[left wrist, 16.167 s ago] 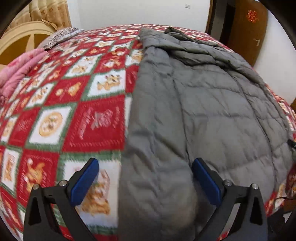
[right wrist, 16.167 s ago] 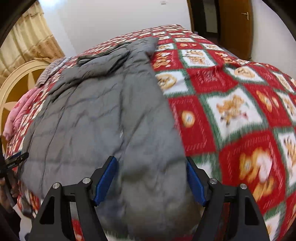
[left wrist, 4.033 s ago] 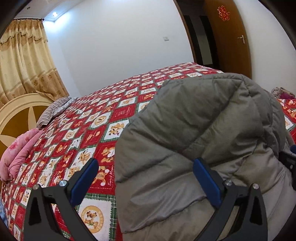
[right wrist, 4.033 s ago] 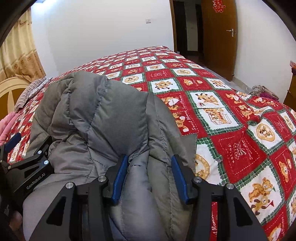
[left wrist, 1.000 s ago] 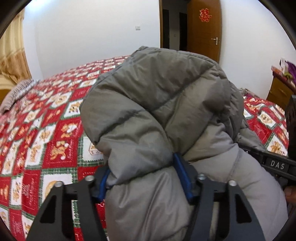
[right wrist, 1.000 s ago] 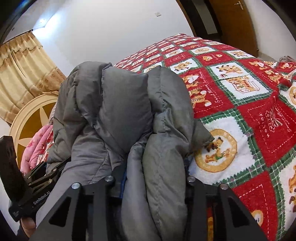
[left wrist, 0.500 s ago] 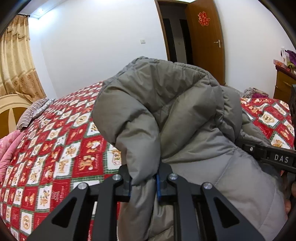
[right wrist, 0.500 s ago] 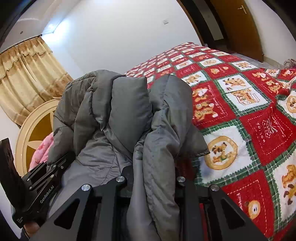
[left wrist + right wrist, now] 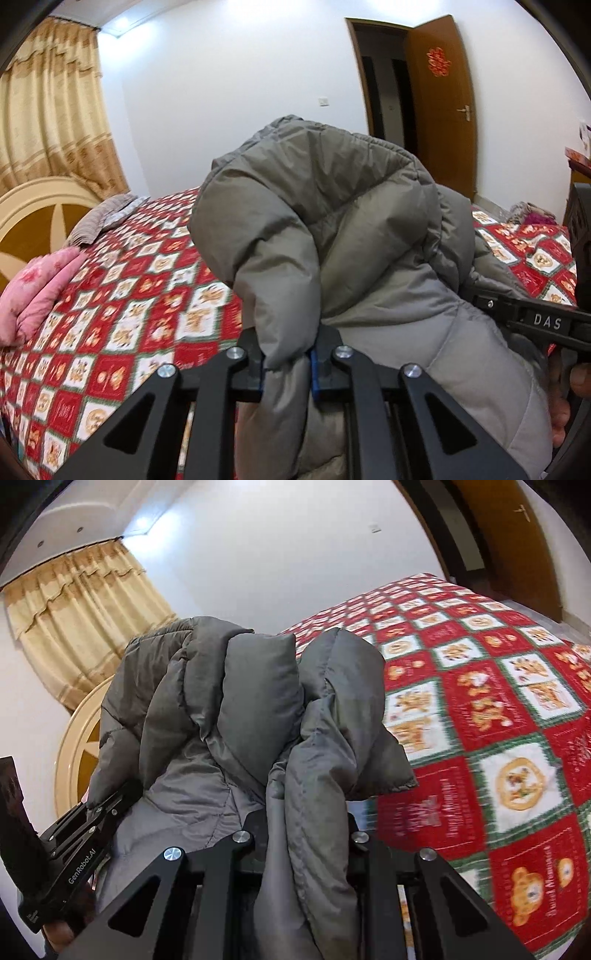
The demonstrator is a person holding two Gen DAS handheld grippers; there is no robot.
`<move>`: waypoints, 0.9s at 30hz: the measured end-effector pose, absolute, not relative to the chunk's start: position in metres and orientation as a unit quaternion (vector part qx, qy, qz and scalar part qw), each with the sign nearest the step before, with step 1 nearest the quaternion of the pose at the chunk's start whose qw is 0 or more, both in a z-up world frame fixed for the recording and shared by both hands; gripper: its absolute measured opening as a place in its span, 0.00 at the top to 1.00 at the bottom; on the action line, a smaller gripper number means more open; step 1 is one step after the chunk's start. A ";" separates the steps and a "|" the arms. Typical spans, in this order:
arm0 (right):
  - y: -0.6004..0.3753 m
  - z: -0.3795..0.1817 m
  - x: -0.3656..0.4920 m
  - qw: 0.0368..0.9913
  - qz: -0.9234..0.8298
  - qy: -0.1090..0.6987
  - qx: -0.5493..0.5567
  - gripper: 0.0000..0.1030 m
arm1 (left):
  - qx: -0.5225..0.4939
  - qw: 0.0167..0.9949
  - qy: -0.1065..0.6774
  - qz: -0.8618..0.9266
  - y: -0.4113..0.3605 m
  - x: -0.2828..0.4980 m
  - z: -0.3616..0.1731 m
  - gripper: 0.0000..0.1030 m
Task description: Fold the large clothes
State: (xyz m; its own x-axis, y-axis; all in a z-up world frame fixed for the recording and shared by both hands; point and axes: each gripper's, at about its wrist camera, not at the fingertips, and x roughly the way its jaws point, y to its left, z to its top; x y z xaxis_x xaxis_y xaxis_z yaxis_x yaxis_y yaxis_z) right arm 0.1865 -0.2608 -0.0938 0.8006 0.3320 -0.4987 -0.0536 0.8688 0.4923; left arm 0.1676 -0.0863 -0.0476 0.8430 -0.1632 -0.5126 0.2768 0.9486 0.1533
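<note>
A large grey padded jacket [image 9: 332, 221] is bunched up and held above the bed between both grippers. My left gripper [image 9: 287, 363] is shut on a thick fold of it. In the right wrist view my right gripper [image 9: 306, 840] is shut on another fold of the jacket [image 9: 229, 709], its pads hidden by the cloth. The right gripper's body [image 9: 535, 321] shows at the right of the left wrist view, and the left gripper's body [image 9: 74, 860] at the lower left of the right wrist view.
The bed has a red, white and green patterned quilt [image 9: 147, 280], also in the right wrist view [image 9: 498, 716]. A pink blanket [image 9: 40, 284] and a striped pillow [image 9: 107, 218] lie by the headboard [image 9: 37, 218]. A wooden door [image 9: 439, 99] stands open behind.
Both grippers, open 4 s ago, have closed on the jacket's folds. Since 0.5 s ago both have tilted up, lifting the bundle higher off the quilt.
</note>
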 end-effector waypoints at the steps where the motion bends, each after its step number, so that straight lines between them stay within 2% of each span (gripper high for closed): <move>1: -0.253 -0.091 0.188 0.920 0.110 0.299 0.228 0.81 | 0.105 0.954 0.257 -0.110 -0.078 0.167 -0.047 0.84; 27: -0.116 -0.074 0.236 0.909 0.213 0.325 0.147 0.81 | 0.047 0.966 0.255 -0.009 0.059 0.148 -0.041 0.85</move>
State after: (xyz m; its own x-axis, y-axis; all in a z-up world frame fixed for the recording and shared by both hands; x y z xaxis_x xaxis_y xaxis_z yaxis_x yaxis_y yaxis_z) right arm 0.2362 -0.1162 -0.0739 0.6973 0.4836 -0.5291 -0.2927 0.8659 0.4057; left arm 0.1485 0.0589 -0.0411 0.8702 0.0063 -0.4926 0.0414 0.9955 0.0858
